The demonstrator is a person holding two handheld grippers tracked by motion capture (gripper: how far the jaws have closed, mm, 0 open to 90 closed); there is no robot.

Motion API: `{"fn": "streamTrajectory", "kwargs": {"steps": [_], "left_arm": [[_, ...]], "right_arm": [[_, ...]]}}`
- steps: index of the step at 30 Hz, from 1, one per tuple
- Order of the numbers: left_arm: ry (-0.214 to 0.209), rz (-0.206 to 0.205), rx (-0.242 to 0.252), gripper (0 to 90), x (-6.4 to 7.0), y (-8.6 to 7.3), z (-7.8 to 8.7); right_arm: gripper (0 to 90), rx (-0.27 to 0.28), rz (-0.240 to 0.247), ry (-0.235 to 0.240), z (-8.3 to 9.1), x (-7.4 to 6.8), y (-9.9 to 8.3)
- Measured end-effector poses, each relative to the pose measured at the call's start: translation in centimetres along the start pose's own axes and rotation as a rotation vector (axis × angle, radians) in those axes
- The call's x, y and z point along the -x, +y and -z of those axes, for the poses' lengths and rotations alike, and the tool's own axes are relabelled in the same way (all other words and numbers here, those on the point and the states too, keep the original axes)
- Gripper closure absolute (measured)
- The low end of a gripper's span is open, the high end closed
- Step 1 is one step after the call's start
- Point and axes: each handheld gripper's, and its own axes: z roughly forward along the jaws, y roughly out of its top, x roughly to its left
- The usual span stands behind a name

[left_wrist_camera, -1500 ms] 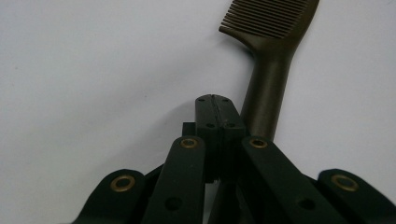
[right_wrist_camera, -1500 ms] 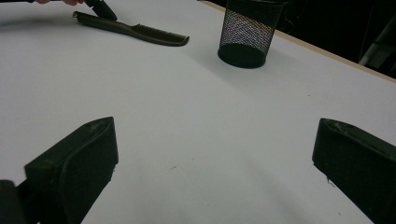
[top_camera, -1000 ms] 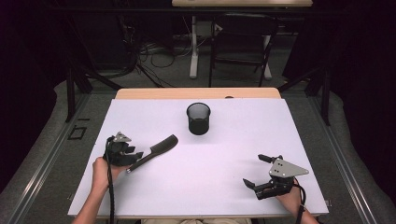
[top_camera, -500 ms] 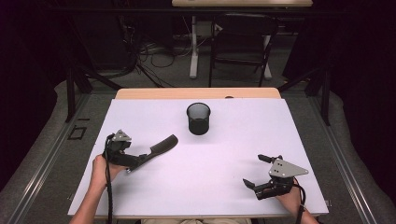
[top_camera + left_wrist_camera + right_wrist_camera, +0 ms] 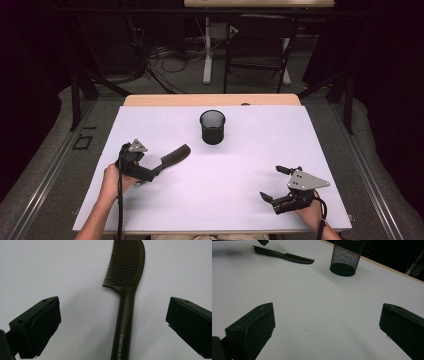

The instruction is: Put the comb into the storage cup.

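Comb (image 5: 126,302) handle end cut off at frame bottom, between wide-open left gripper (image 5: 112,322) fingers, ungripped.

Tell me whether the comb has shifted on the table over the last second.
No. The comb lies at the same spot and angle, left of and nearer than the mesh pen cup, between the open jaws of the left gripper.

A dark brown comb (image 5: 126,287) lies flat on the white table, handle between the open jaws
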Motion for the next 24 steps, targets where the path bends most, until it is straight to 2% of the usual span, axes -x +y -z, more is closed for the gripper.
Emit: {"fn": "streamTrajectory", "kwargs": {"steps": [7,16,18,24], "left_arm": [[0.010,-0.044,-0.049,0.0,0.5,0.7,-0.7],[0.013,-0.060,-0.090,0.4,0.8,1.2,-1.5],[0.014,-0.071,-0.116,3.7,0.9,1.3,-1.7],[-0.002,-0.100,-0.143,15.0,1.3,1.6,-2.1]], "right_arm": [[0.0,-0.002,-0.001,0.003,-0.1,0.0,0.0],[0.0,-0.007,-0.001,0.006,-0.1,-0.1,0.0],[0.0,-0.005,0.000,0.006,-0.1,-0.1,0.0],[0.0,-0.006,0.002,0.009,-0.2,-0.1,0.0]]}}
